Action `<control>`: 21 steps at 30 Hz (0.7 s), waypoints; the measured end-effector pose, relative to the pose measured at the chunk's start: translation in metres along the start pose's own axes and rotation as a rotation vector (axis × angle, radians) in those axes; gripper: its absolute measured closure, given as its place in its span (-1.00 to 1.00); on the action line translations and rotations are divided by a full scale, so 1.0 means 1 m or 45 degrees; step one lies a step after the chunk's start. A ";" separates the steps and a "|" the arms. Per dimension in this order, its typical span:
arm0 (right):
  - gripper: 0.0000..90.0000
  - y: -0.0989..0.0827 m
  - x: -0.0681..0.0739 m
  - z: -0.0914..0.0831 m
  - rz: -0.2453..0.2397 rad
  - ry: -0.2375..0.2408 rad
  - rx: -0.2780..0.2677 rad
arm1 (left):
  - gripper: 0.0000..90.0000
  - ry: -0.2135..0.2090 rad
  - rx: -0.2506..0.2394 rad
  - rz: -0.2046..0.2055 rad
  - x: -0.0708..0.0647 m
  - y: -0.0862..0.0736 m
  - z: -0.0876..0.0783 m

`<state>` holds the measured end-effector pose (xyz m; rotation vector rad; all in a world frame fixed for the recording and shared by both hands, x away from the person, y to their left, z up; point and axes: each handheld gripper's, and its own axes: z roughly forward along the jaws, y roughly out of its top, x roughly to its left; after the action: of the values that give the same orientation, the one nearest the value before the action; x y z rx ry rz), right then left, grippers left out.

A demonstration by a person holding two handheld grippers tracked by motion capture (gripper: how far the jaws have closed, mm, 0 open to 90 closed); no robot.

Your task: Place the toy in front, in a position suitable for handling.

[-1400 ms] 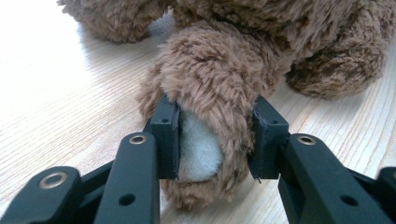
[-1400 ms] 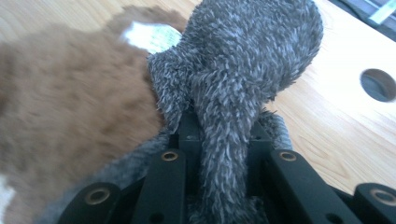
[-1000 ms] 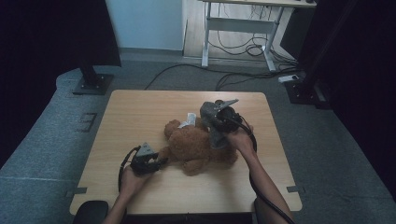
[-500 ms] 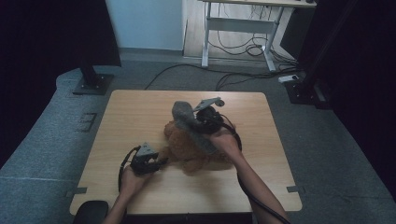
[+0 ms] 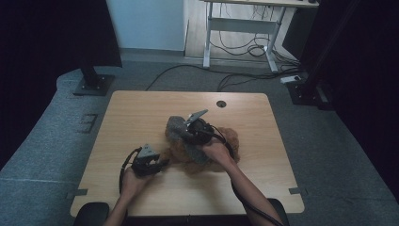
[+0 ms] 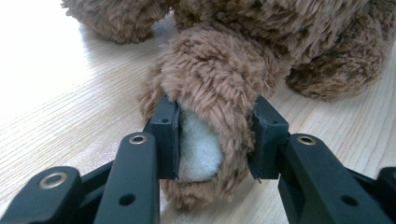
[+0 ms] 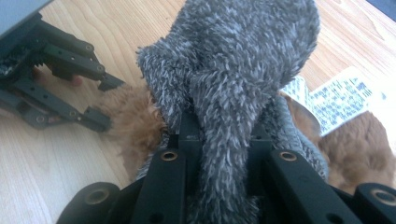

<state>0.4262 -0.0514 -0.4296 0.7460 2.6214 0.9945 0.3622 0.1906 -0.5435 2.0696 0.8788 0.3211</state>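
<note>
On the wooden table [image 5: 141, 113], a brown plush bear [image 5: 226, 146] lies near the middle, slightly toward the person's side. The left hand-held gripper [image 5: 162, 163] is low over the table at the bear's left and is clamped on one of the bear's paws [image 6: 212, 116]; in the left gripper view the two black pads press into the brown fur on either side, with the paw's pale sole [image 6: 198, 149] facing the camera between them. The rest of the bear's body and another limb lie on the table just behind the paw.

The right hand-held gripper [image 5: 176, 132] is above the bear and grips a piece of fuzzy grey cloth [image 5: 175, 128]. In the right gripper view the grey cloth [image 7: 233, 93] rises from between the closed jaws and bulges above them, held over the brown fur. A white printed label [image 7: 336, 100] lies against the bear to the right of the cloth, and the left hand-held gripper [image 7: 105, 102] appears at the upper left, its jaws against the brown fur.
</note>
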 end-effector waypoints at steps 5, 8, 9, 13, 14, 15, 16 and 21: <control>0.66 -0.011 -0.004 -0.008 0.011 -0.018 0.003 | 0.34 -0.002 0.000 -0.003 0.000 0.000 0.000; 0.66 -0.018 -0.008 -0.012 0.026 -0.025 0.007 | 0.34 -0.006 0.001 -0.006 0.001 0.000 0.000; 0.66 -0.021 -0.009 -0.013 0.037 -0.029 0.005 | 0.34 -0.006 0.001 -0.006 0.001 0.000 0.000; 0.66 -0.031 -0.014 -0.021 0.051 -0.051 0.012 | 0.34 -0.007 0.000 -0.005 0.001 0.000 0.000; 0.66 -0.034 -0.015 -0.023 0.051 -0.056 0.014 | 0.34 -0.007 0.000 -0.006 0.001 0.000 0.000; 0.66 -0.037 -0.016 -0.025 0.054 -0.065 0.013 | 0.34 -0.007 0.000 -0.006 0.001 0.000 0.000; 0.66 -0.041 -0.018 -0.027 0.061 -0.070 0.014 | 0.34 -0.006 0.000 -0.006 0.001 0.000 0.000; 0.66 -0.060 -0.025 -0.040 0.093 -0.105 0.018 | 0.35 -0.009 0.000 -0.006 0.001 0.000 0.000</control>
<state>0.4090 -0.1249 -0.4395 0.8724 2.5501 0.9439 0.3628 0.1915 -0.5435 2.0675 0.8792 0.3108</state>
